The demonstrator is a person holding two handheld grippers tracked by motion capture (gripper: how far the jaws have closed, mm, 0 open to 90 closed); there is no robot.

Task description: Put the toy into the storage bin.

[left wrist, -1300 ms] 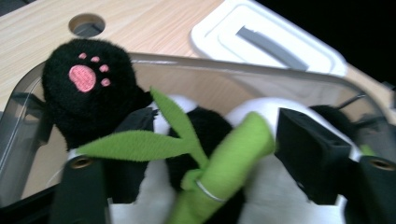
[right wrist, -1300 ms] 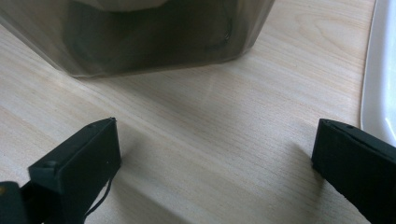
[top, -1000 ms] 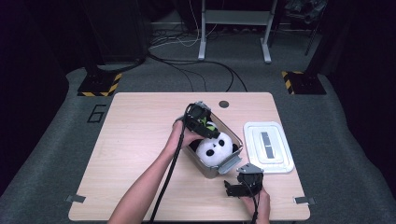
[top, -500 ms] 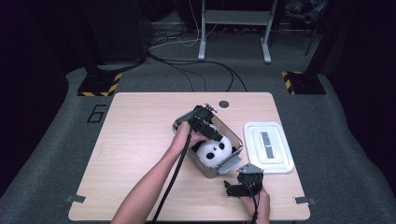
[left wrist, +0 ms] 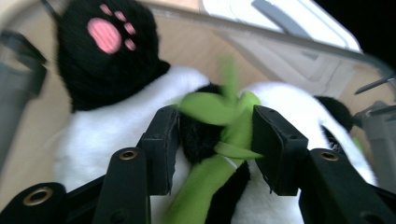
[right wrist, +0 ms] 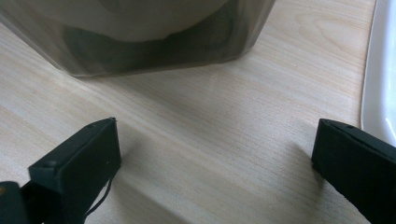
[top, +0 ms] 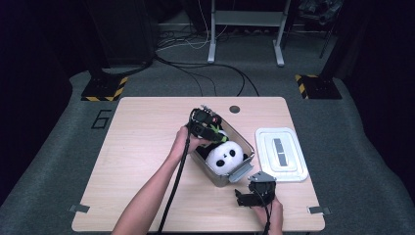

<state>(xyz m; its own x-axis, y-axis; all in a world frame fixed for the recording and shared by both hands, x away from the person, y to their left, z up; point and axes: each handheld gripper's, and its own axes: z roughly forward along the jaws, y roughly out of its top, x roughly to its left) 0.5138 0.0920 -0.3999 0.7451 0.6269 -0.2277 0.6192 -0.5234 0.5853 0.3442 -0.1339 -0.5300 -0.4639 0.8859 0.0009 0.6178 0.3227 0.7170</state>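
A black and white panda toy (top: 225, 156) lies in a clear plastic box (top: 230, 178) at the middle of the table. My left gripper (top: 211, 129) reaches into the box's far end. In the left gripper view its jaws have just been closing, and the left gripper (left wrist: 212, 140) now pinches the panda's black paw and green leaves (left wrist: 210, 107). A black foot with a pink pad (left wrist: 107, 37) sticks up behind. My right gripper (top: 240, 198) rests open on the table in front of the box. The right gripper (right wrist: 215, 158) has only bare wood between its jaws.
A white lid (top: 281, 154) lies flat to the right of the box, its edge (right wrist: 383, 70) close to my right jaw. The box wall (right wrist: 140, 42) stands just ahead of the right gripper. Left of the box is bare table (top: 137, 142). Cables cross the floor beyond.
The left gripper has tipped a little lower into the box onto the panda. The right gripper has stayed where it was.
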